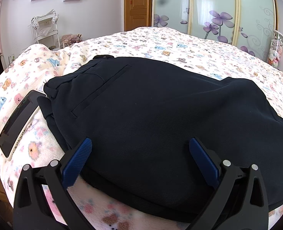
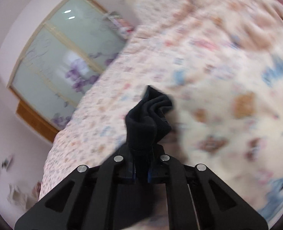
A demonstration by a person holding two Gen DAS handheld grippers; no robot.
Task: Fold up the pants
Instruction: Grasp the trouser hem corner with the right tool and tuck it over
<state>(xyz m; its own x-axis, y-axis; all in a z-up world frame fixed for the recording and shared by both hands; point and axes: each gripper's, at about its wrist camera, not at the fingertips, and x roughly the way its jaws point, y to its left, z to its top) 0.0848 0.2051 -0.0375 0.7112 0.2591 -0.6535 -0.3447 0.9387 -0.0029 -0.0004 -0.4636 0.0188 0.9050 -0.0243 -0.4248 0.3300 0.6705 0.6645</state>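
Observation:
Dark navy pants lie spread on the bed, waistband and back pocket toward the far left. My left gripper is open, its blue-padded fingers straddling the near edge of the pants just above the fabric. In the blurred right wrist view my right gripper is shut on a bunched end of the pants and holds it lifted above the bed.
The bed has a cream bedspread with bear prints. A phone lies on the blanket left of the waistband. A wardrobe with flowered glass doors, a wooden door and a white rack stand beyond the bed.

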